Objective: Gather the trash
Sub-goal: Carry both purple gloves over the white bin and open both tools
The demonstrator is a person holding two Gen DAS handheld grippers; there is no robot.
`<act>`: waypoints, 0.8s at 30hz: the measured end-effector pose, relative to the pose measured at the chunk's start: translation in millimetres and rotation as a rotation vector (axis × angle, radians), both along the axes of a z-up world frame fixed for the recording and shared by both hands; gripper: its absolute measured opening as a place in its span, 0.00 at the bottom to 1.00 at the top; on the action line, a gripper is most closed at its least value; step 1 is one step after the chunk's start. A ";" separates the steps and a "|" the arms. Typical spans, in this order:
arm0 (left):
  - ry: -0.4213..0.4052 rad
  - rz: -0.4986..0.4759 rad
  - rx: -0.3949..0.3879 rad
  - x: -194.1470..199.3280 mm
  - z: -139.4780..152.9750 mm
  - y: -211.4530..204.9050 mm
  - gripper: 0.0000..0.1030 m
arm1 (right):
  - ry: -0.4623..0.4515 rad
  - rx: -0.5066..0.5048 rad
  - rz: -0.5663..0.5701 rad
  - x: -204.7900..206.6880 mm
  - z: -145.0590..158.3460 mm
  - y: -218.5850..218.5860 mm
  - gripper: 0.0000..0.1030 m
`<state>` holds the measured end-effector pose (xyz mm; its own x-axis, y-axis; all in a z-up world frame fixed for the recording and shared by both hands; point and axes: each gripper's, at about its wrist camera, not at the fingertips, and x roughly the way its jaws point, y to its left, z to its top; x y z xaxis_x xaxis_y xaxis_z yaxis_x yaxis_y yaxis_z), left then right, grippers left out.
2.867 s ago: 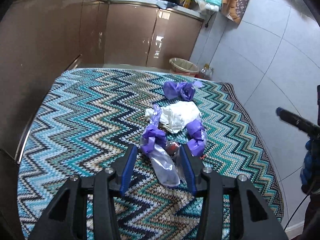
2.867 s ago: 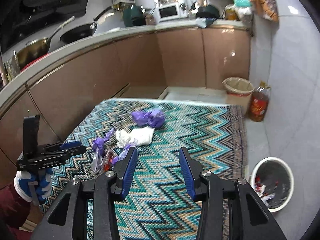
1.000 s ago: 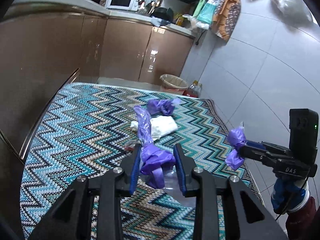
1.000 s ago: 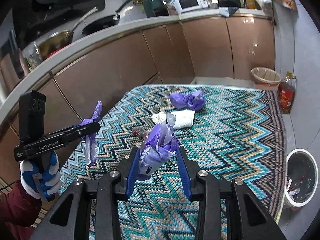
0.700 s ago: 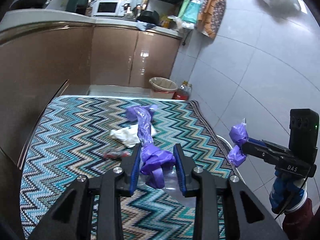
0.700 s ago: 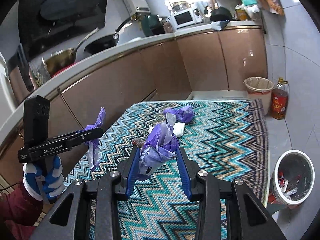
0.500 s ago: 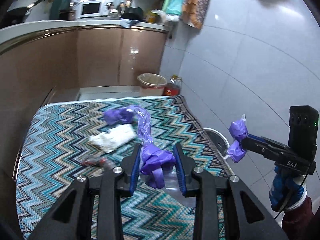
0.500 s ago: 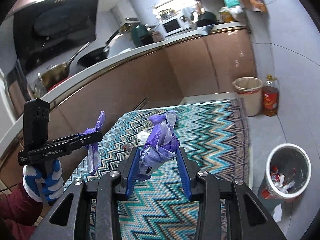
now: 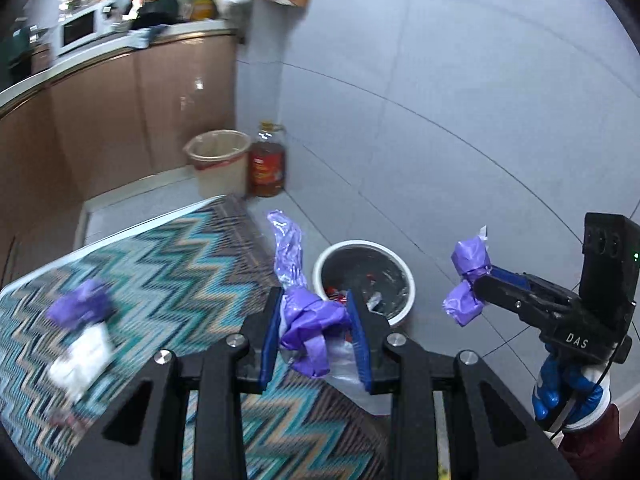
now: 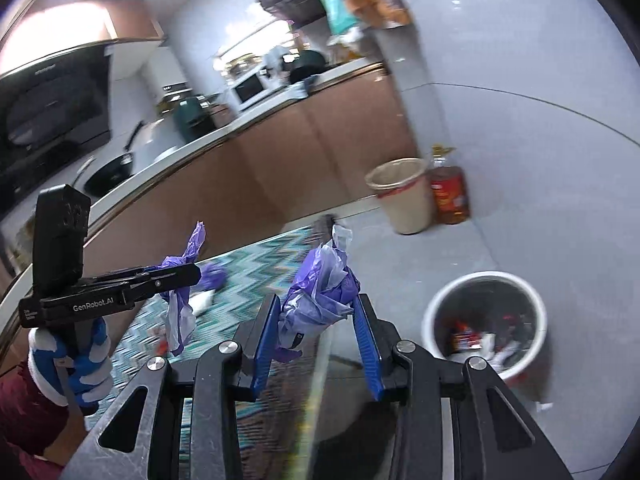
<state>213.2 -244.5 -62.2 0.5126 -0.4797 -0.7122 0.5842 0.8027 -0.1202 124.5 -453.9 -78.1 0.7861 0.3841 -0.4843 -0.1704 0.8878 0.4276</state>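
Left gripper (image 9: 316,330) clamps one purple bag (image 9: 308,320); right gripper (image 10: 316,328) clamps another (image 10: 320,292). Two bins: white (image 9: 404,308), beige (image 9: 218,160). Stove pan (image 10: 112,172): right view only.

Both fisheye views bend straight lines hard, with black vignette at the corners. Cool, even light fills the room; a blown-out glow sits far above and left of each claw. The zigzag cloth (image 9: 168,276) left of the left claw (image 9: 316,332) smears with motion blur, while the claw itself stays sharp. Glare spots dot the wall tiles (image 10: 520,92).
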 end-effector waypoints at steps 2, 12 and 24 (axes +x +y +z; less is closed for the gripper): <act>0.017 -0.024 0.021 13.2 -8.2 -32.3 0.29 | 0.015 -0.011 -0.040 6.3 -4.4 -19.4 0.34; 0.112 -0.060 0.127 90.0 -71.0 -157.1 0.29 | 0.125 -0.059 -0.174 55.7 -44.2 -88.6 0.34; 0.183 -0.066 0.148 141.1 -125.9 -213.6 0.41 | 0.243 -0.129 -0.231 112.2 -103.7 -123.7 0.37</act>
<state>354.3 -458.0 -188.1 0.3394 -0.3910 -0.8555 0.6154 0.7802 -0.1124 236.6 -577.6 -181.8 0.7013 0.1333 -0.7003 0.1339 0.9403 0.3130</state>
